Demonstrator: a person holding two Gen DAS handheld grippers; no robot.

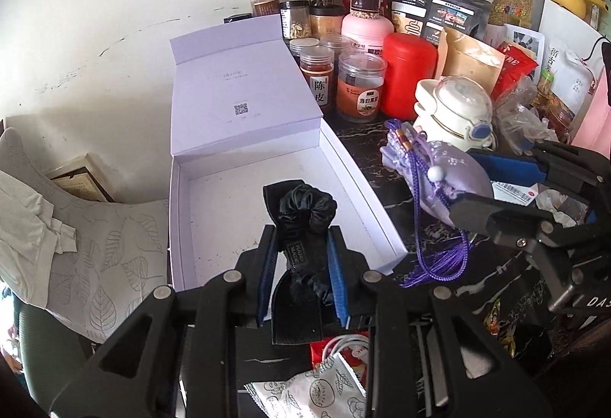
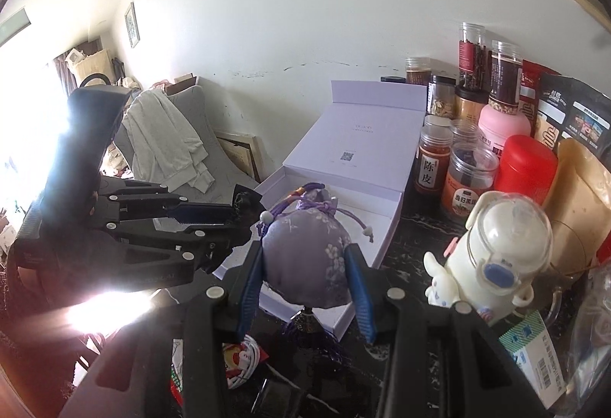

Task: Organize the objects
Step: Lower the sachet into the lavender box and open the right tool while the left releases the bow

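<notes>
**Q:** So, what does each hand-held gripper carry?

**A:** Held by the left gripper point(image 1: 303, 257), a black scrunchie point(image 1: 311, 210) with a black fabric tag is clamped between the blue pads, which are pressed tight together on it. The scrunchie hangs above the near end of an open lavender box point(image 1: 366, 189), whose white inside is bare. The right gripper point(image 2: 305, 288) grips a lilac sachet point(image 2: 305, 257), a plump flowered pouch with a purple cord, white beads and a tassel hanging below it; the pads press its two sides.

**Q:** Where is the sachet compared with the box?

**A:** Seen from the right wrist, it is held over the box's near corner. From the left wrist, it sits just to the right of the box's right wall, above the dark marbled tabletop point(image 1: 366, 150).

**Q:** What else is nearby?

**A:** The box's lid point(image 1: 244, 93) stands open behind it. To its right are jars point(image 1: 361, 86), a red canister point(image 1: 408, 74), a pink bottle point(image 1: 366, 28), and a white bottle point(image 2: 504, 246) with a clear domed cap.
</notes>
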